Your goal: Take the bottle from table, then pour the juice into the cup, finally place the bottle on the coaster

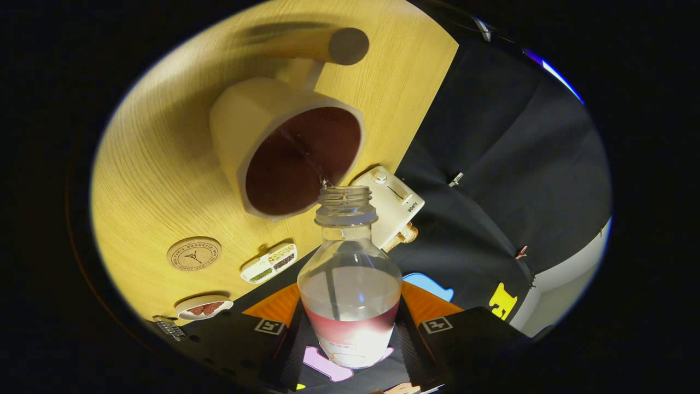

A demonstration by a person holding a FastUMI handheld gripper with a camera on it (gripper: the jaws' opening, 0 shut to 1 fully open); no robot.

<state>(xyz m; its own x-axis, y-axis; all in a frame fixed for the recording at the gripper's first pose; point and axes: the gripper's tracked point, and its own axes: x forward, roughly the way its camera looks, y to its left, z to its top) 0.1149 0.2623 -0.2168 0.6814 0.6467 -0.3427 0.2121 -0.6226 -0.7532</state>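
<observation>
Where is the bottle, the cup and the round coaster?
bottle point(350, 295): gripper view, clear body, gripped between the fingers.
cup point(240, 117): gripper view, cream outer wall.
coaster point(193, 253): gripper view, middle of its top.

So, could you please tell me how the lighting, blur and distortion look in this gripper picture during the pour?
In the gripper view, the fisheye bends the yellow wooden table; the cream ceramic cup throws a soft shadow; the wooden cylinder beyond it is smeared; bright glare washes out the label of the clear plastic bottle, which the gripper grips sharply in focus.
</observation>
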